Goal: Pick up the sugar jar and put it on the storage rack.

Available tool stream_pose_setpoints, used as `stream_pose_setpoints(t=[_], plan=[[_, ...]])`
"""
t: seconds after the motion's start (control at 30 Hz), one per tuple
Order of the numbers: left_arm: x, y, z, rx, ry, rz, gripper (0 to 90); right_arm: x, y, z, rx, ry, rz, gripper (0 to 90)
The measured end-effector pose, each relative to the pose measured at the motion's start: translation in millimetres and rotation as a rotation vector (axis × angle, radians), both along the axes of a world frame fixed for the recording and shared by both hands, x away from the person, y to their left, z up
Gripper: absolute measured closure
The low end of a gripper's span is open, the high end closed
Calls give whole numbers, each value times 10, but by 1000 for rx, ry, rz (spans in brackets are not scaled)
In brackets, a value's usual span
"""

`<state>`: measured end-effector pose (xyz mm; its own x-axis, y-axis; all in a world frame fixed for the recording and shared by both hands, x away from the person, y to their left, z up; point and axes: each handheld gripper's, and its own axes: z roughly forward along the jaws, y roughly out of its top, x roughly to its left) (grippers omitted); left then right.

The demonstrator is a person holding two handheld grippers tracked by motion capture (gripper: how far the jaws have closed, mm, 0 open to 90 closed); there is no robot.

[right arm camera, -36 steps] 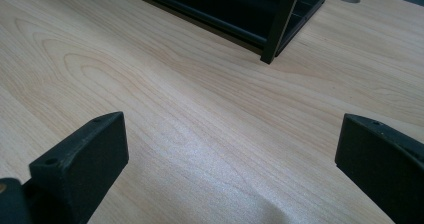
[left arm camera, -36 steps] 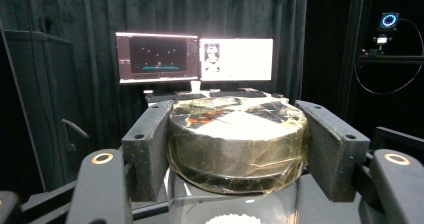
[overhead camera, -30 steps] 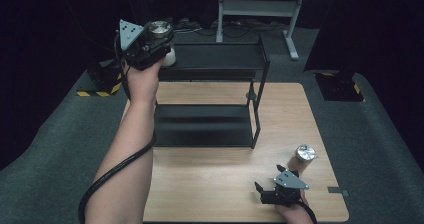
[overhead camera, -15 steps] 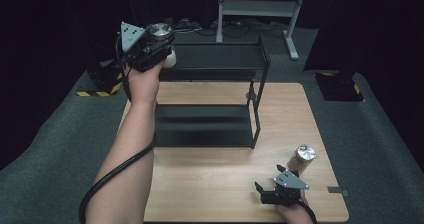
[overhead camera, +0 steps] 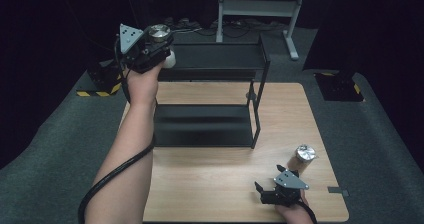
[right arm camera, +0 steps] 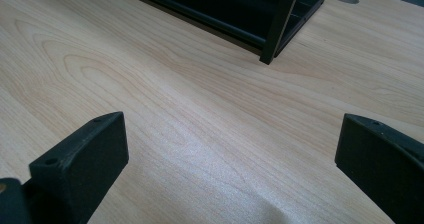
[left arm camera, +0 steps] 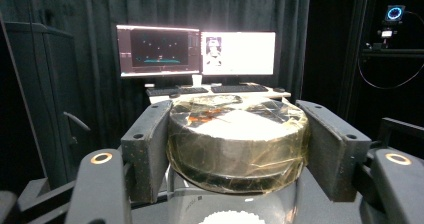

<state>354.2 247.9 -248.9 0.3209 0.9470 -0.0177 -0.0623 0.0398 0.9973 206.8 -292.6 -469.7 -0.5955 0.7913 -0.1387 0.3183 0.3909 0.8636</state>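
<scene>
My left gripper is raised over the left end of the black two-tier rack, shut on a clear jar with a silvery lid. In the left gripper view both jaws press the sides of that jar's lid, and white contents show in the jar below it. A second jar with the same kind of lid stands on the wooden table at the front right. Just in front of it my right gripper rests low over the table, open, with bare wood between its jaws.
The rack has a top shelf and a lower shelf, both bare; one of its corner posts stands ahead of the right gripper. Grey carpet surrounds the table. Two lit monitors stand on a desk beyond.
</scene>
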Motion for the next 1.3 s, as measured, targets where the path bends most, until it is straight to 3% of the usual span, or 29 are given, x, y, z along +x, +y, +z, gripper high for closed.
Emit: stream_pose_setpoints(t=[0.33, 0.43, 0.57, 0.97, 1.3], plan=[[9, 3, 9, -29, 22, -5, 307, 5, -5, 1, 1, 1, 3, 0], [0, -27, -3, -33, 32, 8, 215, 4, -5, 0, 0, 0, 4, 0], [-26, -48, -22, -31, 39, 18, 11, 2, -6, -1, 2, 0, 3, 0], [-290, 26, -114, -48, 19, -12, 4, 1, -8, -1, 2, 0, 6, 0], [-630, 24, -143, 3, 3, -20, 4, -2, -2, -2, -4, -4, 10, 0]])
